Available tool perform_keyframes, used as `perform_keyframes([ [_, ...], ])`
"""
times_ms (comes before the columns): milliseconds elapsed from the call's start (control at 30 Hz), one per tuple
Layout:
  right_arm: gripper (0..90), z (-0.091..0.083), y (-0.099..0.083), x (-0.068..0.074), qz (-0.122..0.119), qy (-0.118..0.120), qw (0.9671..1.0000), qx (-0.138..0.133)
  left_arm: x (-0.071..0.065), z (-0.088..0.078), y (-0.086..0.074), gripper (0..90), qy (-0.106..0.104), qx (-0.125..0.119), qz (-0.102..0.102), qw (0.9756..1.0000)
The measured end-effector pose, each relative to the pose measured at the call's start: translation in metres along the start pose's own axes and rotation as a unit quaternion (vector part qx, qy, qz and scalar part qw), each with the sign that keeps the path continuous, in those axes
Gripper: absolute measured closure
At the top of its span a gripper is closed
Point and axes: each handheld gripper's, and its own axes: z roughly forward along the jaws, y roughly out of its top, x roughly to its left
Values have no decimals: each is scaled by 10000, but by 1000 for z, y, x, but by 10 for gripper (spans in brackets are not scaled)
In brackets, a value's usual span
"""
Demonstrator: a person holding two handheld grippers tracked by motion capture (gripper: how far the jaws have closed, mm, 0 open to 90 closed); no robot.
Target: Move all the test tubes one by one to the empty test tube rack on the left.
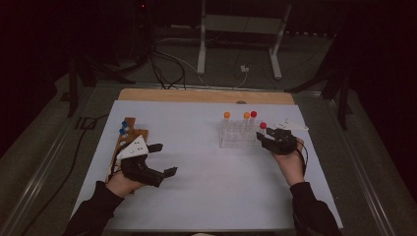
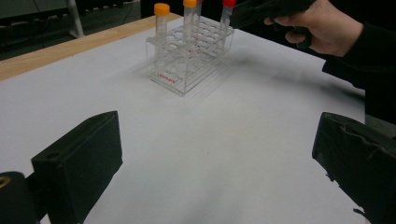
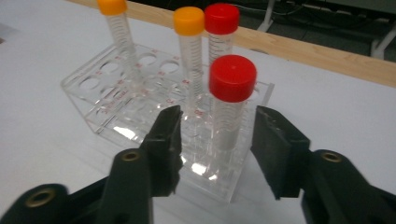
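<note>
Reaching in from the right edge of the worktop with the right tongs, held low and level so as to take the red-capped tube on its clear shaft, below the cap. Partly closed, straddling that tube: near pad almost against the plastic, other pad apart from it with a sliver of rack showing between. Not gripping yet, by the look of it, and nothing carried.

Standing upright in the clear rack, toward the far right part of the worktop, in the hole at the rack's corner nearest the right edge. Most likely chosen first for that reason: outermost, easy to straddle without knocking the second red-capped tube or the two orange-capped tubes behind it.

Kept well apart, near the left edge: left tongs, spread wide and empty, hanging low over bare worktop and aimed across at the rack. Probably waiting there to receive a tube or to steady something, out of the right hand's path.

Lying just behind the left tongs, along the left edge: wooden holder with blue caps at its far end. Possibly the place meant for the tubes; hard to tell from here.

Next, as a judgement: closing squarely on the shaft, then lifting straight up to clear the hole.
</note>
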Motion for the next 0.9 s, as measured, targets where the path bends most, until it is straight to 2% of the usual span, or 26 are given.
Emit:
perform_keyframes([
  [100,626,5,-1,-3,52,10,10000,7,0,1,0,25,3,14,0,10000],
  [333,736,11,-2,-5,41,-19,10000,89,1,1,-1,25,-20,45,-26,10000],
  [567,751,7,2,-4,-50,-110,9999,-29,3,2,-2,26,-9,71,-57,10000],
  [900,752,-15,16,2,-264,-220,9985,-422,3,2,-2,26,-10,82,-28,10000],
])
